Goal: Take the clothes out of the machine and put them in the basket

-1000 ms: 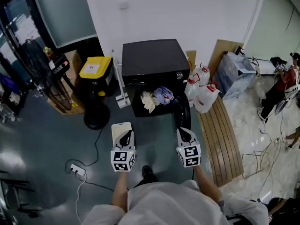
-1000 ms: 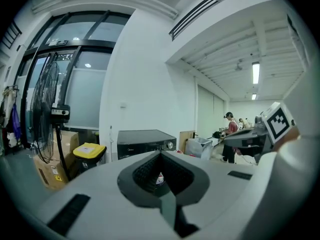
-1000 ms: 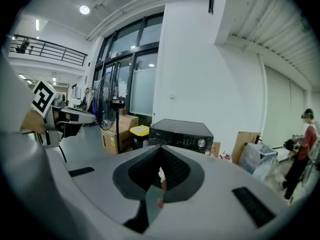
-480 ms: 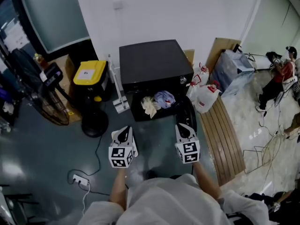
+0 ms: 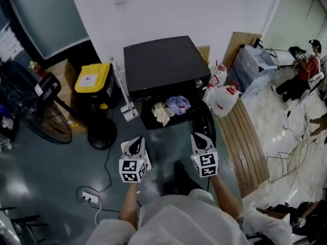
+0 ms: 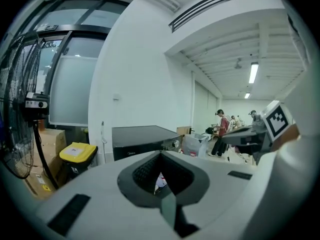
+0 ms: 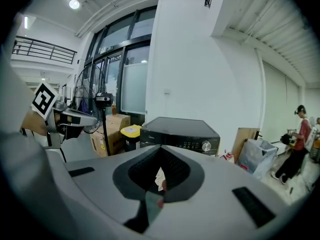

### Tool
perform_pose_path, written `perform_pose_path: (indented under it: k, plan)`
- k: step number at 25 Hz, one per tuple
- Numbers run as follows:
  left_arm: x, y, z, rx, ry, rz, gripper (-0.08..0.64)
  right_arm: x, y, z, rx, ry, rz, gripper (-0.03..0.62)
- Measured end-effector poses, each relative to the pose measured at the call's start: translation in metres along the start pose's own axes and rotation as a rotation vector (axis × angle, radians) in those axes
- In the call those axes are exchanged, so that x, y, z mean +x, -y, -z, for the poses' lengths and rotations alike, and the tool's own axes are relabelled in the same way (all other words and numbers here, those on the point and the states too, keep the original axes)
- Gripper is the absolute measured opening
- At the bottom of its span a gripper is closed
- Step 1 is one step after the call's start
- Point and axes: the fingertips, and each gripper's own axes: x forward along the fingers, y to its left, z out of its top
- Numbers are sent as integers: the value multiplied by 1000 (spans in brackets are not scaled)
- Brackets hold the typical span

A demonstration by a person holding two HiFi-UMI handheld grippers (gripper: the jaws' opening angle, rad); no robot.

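Observation:
The black washing machine (image 5: 161,65) stands against the white wall with its round door (image 5: 203,121) swung open to the right. In its opening lie a cream garment (image 5: 162,112) and a lavender one (image 5: 179,104). My left gripper (image 5: 135,143) and right gripper (image 5: 201,139) hover side by side over the floor just short of the opening, both shut and empty. The left gripper view shows the machine (image 6: 142,136) over closed jaws (image 6: 160,158). In the right gripper view the machine (image 7: 180,131) stands ahead of closed jaws (image 7: 160,153). No basket is in view.
A yellow-lidded bin (image 5: 92,78) and a fan base (image 5: 102,134) stand left of the machine. Plastic jugs (image 5: 225,98) and a wooden slatted board (image 5: 250,142) lie to its right. A power strip (image 5: 88,197) with its cord lies on the floor. A person (image 5: 304,78) is at far right.
Both grippers have moved forward toward the machine, staying side by side and shut. A foot has stepped forward between them.

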Motion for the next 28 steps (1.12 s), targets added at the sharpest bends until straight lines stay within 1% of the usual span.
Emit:
perform_pose_path:
  k: [3,11,15,19,28]
  plan:
    - [13,-1,3,-5,-11,-10,18,18,7,4,2,-11,-16,24]
    - [62,-29,6,-38,-51,-96,18,92,32,4,17,-30,-89,25]
    - [94,-38,6,-41,-84,-122,18,131,47,2,28,-38,-125,25]
    - [122,-47,13,-64,-111,-146,18,163,55,3,39,-62,-163,25]
    - [165,-53,34,-96,-160,-175,18,212,69,34,50,-126,-215,25]
